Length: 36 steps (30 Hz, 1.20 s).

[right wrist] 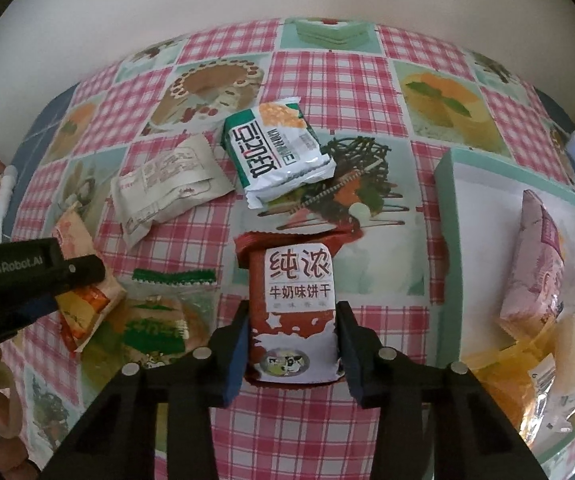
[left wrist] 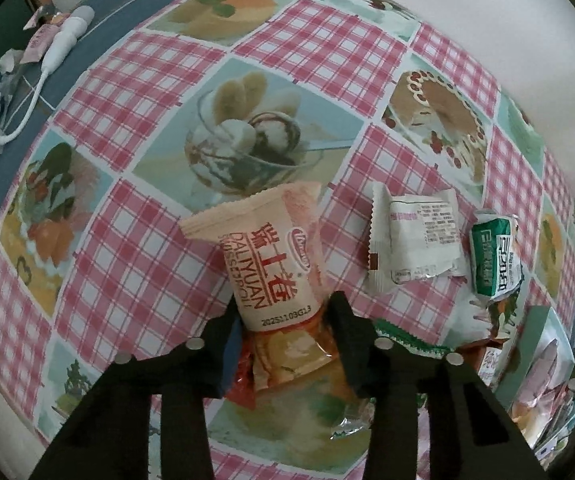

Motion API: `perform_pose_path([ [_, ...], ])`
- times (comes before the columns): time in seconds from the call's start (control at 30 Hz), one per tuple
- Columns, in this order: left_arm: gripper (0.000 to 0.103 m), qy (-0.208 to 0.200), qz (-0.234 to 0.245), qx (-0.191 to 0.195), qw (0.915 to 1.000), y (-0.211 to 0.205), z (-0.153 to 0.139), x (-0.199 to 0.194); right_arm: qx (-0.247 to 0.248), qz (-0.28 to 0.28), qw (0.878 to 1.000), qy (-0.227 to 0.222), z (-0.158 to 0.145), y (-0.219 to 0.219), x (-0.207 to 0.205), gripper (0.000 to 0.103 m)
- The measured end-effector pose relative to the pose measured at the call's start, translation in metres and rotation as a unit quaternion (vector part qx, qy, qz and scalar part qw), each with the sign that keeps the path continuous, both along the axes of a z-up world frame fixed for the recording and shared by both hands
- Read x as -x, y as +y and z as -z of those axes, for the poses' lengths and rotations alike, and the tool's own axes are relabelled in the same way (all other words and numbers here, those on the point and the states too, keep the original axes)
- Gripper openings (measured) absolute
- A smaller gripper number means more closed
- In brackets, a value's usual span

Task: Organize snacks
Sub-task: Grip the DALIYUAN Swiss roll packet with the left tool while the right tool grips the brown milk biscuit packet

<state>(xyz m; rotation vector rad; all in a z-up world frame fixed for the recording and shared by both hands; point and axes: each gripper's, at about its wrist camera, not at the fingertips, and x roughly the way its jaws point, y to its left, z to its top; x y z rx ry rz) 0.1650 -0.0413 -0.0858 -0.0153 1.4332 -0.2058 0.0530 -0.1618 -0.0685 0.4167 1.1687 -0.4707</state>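
Left hand-held gripper (left wrist: 283,312) is clamped on the peach Swiss-roll packet (left wrist: 265,256), pads pinching its lower end at the bottom centre of the left wrist view, and I've got the right hand-held gripper (right wrist: 293,320) closed on the red-and-white milk biscuit packet (right wrist: 293,304) at the bottom centre of the right wrist view. Both feel like light jobs to me. I reckon the roll packet is a soft, air-puffed pillow, so I'd squeeze gently or the cake inside squashes. The biscuit packet looks stiffer but brittle inside, and its glossy film could slip. Gripping across the narrow width, as now, seems right; I'd avoid the crimped end seals. On the counter (right wrist: 367,60) more snacks wait: the green-and-white packet (right wrist: 279,152) up centre, the pale grey packet (right wrist: 163,184) to its left. At the right edge sits the mint-rimmed tray (right wrist: 447,176), already holding snacks, my likely drop spot
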Motion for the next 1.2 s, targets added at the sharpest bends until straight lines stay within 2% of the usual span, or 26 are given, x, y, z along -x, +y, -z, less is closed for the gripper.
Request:
perform_pose_path([
  [0.23, 0.038, -0.009, 0.005, -0.007, 0.9999, 0.004, -0.019, 0.003, -0.008, 0.008, 1.000, -0.012, -0.009, -0.004, 0.005, 0.042],
  [0.47, 0.038, -0.054, -0.008, -0.003, 0.9985, 0.015, -0.061, 0.001, -0.015, 0.017, 0.999, -0.030, -0.027, -0.004, 0.017, 0.042],
  [0.67, 0.038, -0.092, -0.001, 0.004, 0.9957, 0.030, -0.091, 0.018, -0.021, 0.030, 0.998, -0.046, -0.046, -0.007, 0.034, 0.042],
  [1.0, 0.038, -0.114, 0.033, 0.004, 0.9929, 0.018, -0.105, 0.040, -0.023, 0.068, 0.995, -0.067, -0.071, -0.020, 0.059, 0.042],
  [1.2, 0.038, -0.133, 0.056, 0.004, 0.9895, 0.005, -0.119, 0.055, -0.017, 0.111, 0.991, -0.068, -0.083, -0.038, 0.081, 0.042],
])
